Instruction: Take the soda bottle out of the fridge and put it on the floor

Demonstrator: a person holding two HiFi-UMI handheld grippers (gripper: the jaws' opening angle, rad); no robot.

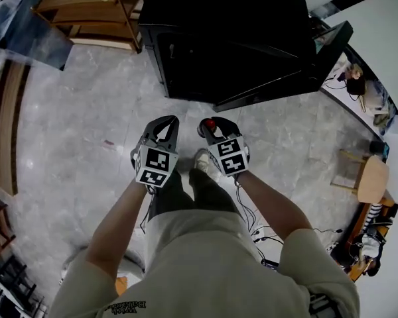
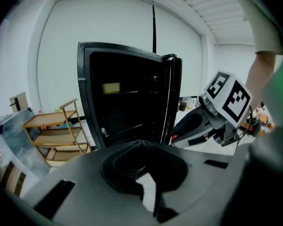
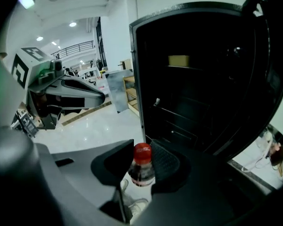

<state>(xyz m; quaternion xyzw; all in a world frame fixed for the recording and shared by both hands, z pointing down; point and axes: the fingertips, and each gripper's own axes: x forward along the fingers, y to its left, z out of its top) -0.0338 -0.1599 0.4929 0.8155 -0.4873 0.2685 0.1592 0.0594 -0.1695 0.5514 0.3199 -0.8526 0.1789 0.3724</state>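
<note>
A soda bottle point(image 3: 142, 168) with a red cap point(image 1: 210, 123) and dark drink stands upright between the jaws of my right gripper point(image 3: 142, 160), which is shut on its neck. In the head view that right gripper point(image 1: 212, 127) hangs over the grey tiled floor point(image 1: 86, 124), in front of the black fridge point(image 1: 239, 38). The fridge door point(image 2: 172, 98) stands open and the inside point(image 3: 203, 88) is dark. My left gripper point(image 2: 142, 142) is shut with its tips touching and nothing held. The left gripper point(image 1: 167, 122) is level with the right one, just to its left.
A wooden shelf rack point(image 1: 86, 12) stands left of the fridge. A wooden stool point(image 1: 370, 177) and cables point(image 1: 265, 234) are at the right. My shoes point(image 1: 204, 161) are just below the grippers. A small yellow item point(image 3: 179, 60) sits inside the fridge.
</note>
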